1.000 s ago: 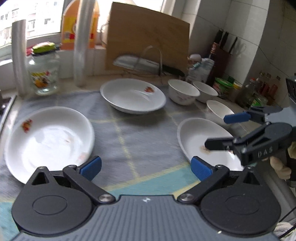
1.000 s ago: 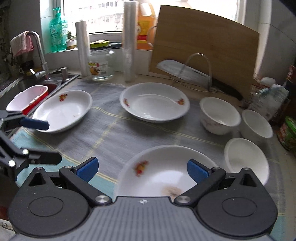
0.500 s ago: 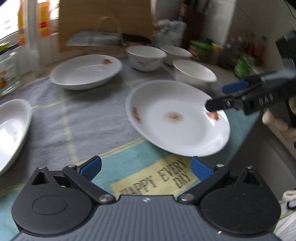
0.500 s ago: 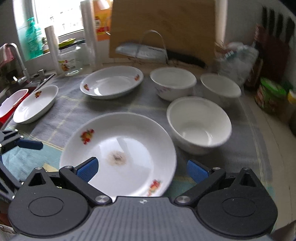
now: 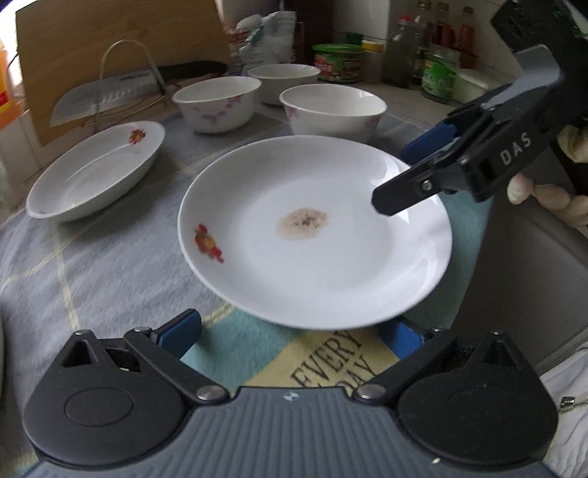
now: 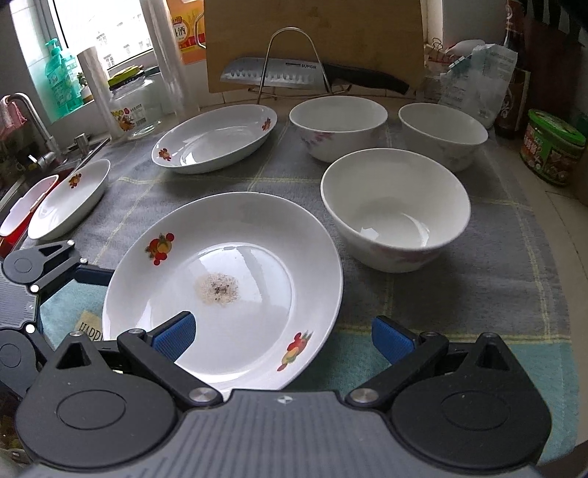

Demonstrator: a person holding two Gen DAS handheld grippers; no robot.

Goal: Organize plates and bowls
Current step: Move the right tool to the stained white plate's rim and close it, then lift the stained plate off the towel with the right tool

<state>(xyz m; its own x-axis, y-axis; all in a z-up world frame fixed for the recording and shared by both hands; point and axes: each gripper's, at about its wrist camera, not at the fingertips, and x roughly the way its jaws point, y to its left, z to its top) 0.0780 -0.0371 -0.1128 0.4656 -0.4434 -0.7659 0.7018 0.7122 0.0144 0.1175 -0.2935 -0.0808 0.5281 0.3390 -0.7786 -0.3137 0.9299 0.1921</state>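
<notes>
- The left gripper (image 5: 290,332) had its blue-padded jaws spread wide and gripped nothing; the near rim of the stained plate (image 5: 312,235) sat just beyond them, covering part of the right pad
- The right gripper (image 6: 281,332) was likewise spread apart, one pad over the plate's near-left rim and the other off its right edge above the mat
- From the left wrist view the right gripper (image 5: 415,172) reached in from the right, one finger above the plate's far-right rim and the other behind it; contact with the plate could not be told, the edge there being blurred
- The stained plate (image 6: 224,290), white with fruit prints and a brownish spot at its centre, lay at the near edge of the grey checked mat (image 6: 514,264)
- Just right of it and slightly farther stood the nearest bowl (image 6: 395,209), empty, with two more bowls (image 6: 338,127) (image 6: 443,134) side by side behind it
- A second plate (image 6: 217,138) lay far left of the bowls, and a third plate (image 6: 70,198) sat at the left edge near the sink
- A cleaver (image 6: 275,71) rested in a wire rack against a wooden board (image 6: 312,33) at the far side
</notes>
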